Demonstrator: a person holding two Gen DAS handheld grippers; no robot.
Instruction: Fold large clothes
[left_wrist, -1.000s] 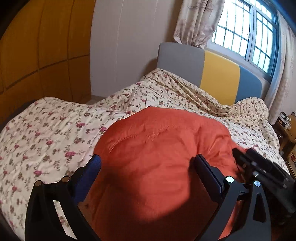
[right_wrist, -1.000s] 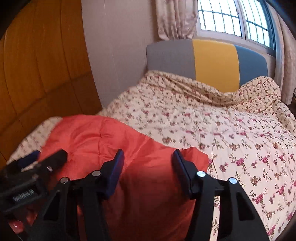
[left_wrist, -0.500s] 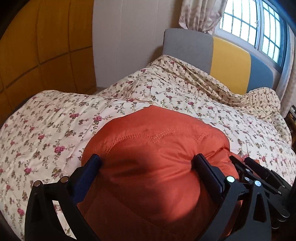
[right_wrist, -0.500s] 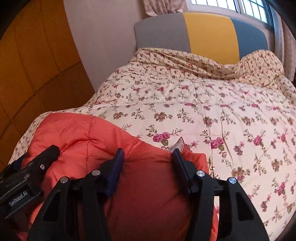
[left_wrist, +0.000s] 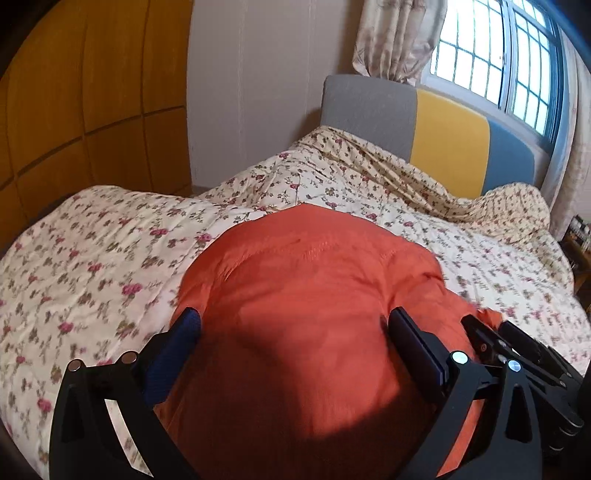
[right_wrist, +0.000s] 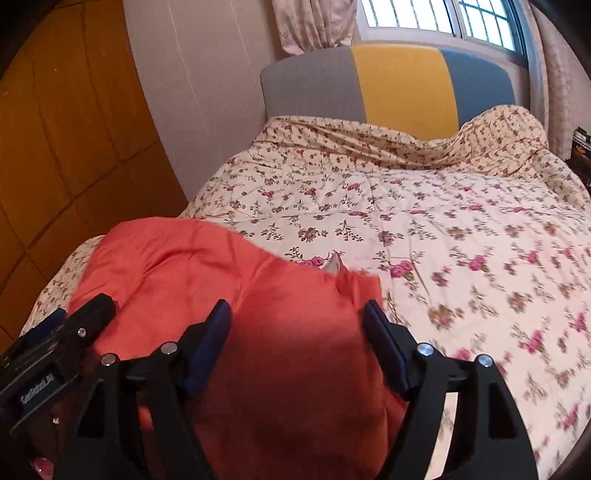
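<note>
Left wrist view: the left gripper (left_wrist: 291, 325) stands spread wide, its blue pads flanking the puffy orange garment (left_wrist: 314, 295) that lies bunched on the floral quilt (left_wrist: 92, 258), nearer the bed's foot than the grey, yellow and blue headboard (left_wrist: 424, 125). Whether the pads press the cloth I cannot tell. Right wrist view: the right gripper (right_wrist: 297, 317) has just been opening, jaws apart over the garment's corner, its pads clear of the cloth.
</note>
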